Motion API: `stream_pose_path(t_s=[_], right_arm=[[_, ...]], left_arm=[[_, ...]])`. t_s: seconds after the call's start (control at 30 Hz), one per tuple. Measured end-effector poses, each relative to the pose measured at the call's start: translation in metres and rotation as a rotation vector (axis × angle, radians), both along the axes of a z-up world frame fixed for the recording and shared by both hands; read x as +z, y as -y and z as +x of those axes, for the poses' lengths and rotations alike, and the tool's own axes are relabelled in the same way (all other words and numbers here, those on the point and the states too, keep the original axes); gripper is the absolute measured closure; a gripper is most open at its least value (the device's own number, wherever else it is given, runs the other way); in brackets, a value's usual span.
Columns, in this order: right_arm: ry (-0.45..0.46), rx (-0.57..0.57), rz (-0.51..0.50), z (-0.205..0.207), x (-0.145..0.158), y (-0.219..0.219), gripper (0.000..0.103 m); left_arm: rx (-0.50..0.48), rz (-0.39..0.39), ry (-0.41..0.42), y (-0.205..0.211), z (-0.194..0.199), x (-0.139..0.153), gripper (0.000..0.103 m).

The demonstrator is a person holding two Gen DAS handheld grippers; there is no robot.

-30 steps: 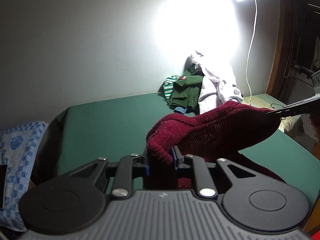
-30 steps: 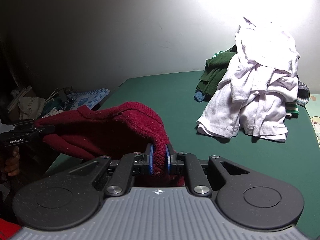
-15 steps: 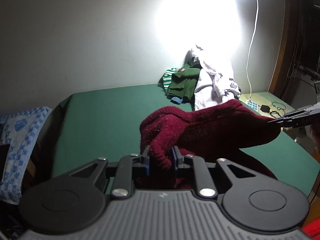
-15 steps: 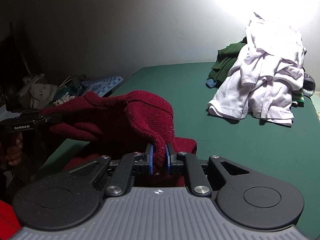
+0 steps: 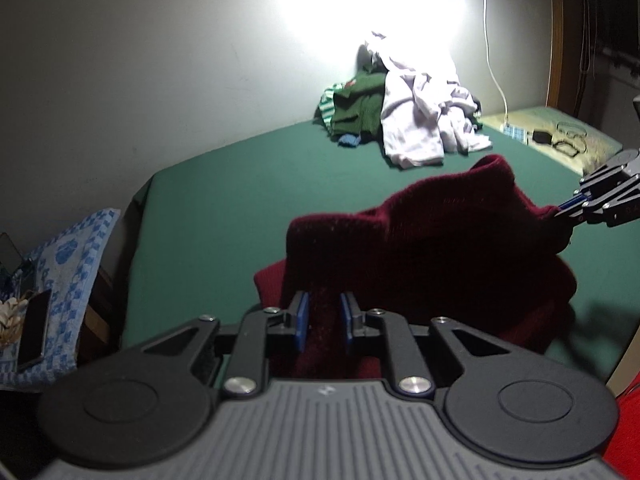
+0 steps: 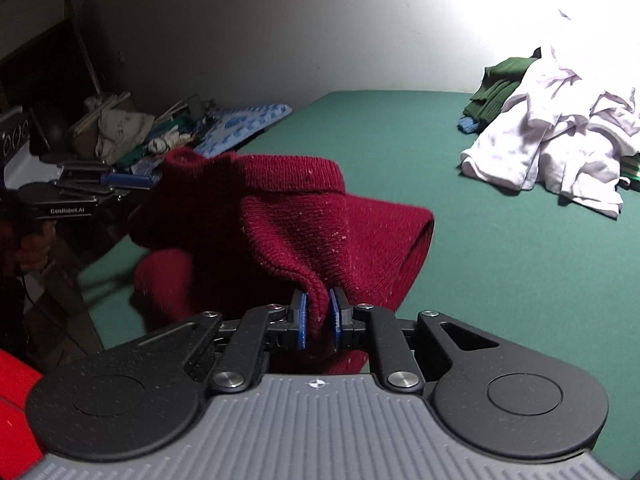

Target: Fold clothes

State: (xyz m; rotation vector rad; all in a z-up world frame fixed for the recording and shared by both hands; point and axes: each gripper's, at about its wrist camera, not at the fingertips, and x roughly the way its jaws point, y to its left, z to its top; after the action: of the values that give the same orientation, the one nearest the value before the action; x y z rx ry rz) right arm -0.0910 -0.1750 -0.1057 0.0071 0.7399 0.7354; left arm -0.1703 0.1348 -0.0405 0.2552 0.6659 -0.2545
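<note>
"GenRobot.AI" marks the left gripper (image 6: 132, 180) — it and the right gripper (image 6: 318, 320) clench the red sweater (image 6: 288, 220) over open green bedsheet (image 6: 480, 240).

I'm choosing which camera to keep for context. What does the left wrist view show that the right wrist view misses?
Left wrist only: a pale pillow with a charger and cables, a hanging white cord, a phone. Right wrist only: a cluttered side table and a hand. Both: the maroon sweater pinched by the left gripper and right gripper, the green bed, the clothes pile.
</note>
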Motion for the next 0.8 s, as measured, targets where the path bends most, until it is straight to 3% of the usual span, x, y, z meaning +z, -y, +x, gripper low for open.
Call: stream_pose_path(t_s=[0.1,0.17,0.2,0.27,0.33,0.47,0.67,0.8], right_arm=[[0.032,-0.006,-0.051,-0.006,-0.006,-0.004,0.090],[0.061,-0.018,-0.090,-0.011,-0.006,-0.006,0.087],[0.075,-0.020,-0.107,-0.014,-0.003,-0.007,0.084],[0.116,-0.013,-0.145,-0.022,0.004,-0.011,0.066],[0.180,0.015,-0.186,-0.032,0.011,-0.021,0.062],[0.280,0.099,-0.240,-0.046,0.012,-0.054,0.062],[0.363,0.212,-0.435,-0.047,-0.017,-0.098,0.062],[0.413,0.209,-0.522,-0.038,-0.030,-0.112,0.062]], left_arm=[[-0.021,0.052,0.010,0.007,-0.006,-0.006,0.077],[-0.041,0.109,0.025,0.014,-0.009,-0.010,0.076],[-0.051,0.133,0.032,0.017,-0.010,-0.012,0.075],[-0.069,0.173,0.047,0.021,-0.011,-0.016,0.070],[-0.097,0.230,0.066,0.027,-0.012,-0.022,0.068],[-0.180,0.287,0.081,0.035,-0.015,-0.030,0.064],[-0.275,0.330,0.077,0.044,-0.004,-0.042,0.055],[-0.326,0.352,0.068,0.045,0.001,-0.053,0.050]])
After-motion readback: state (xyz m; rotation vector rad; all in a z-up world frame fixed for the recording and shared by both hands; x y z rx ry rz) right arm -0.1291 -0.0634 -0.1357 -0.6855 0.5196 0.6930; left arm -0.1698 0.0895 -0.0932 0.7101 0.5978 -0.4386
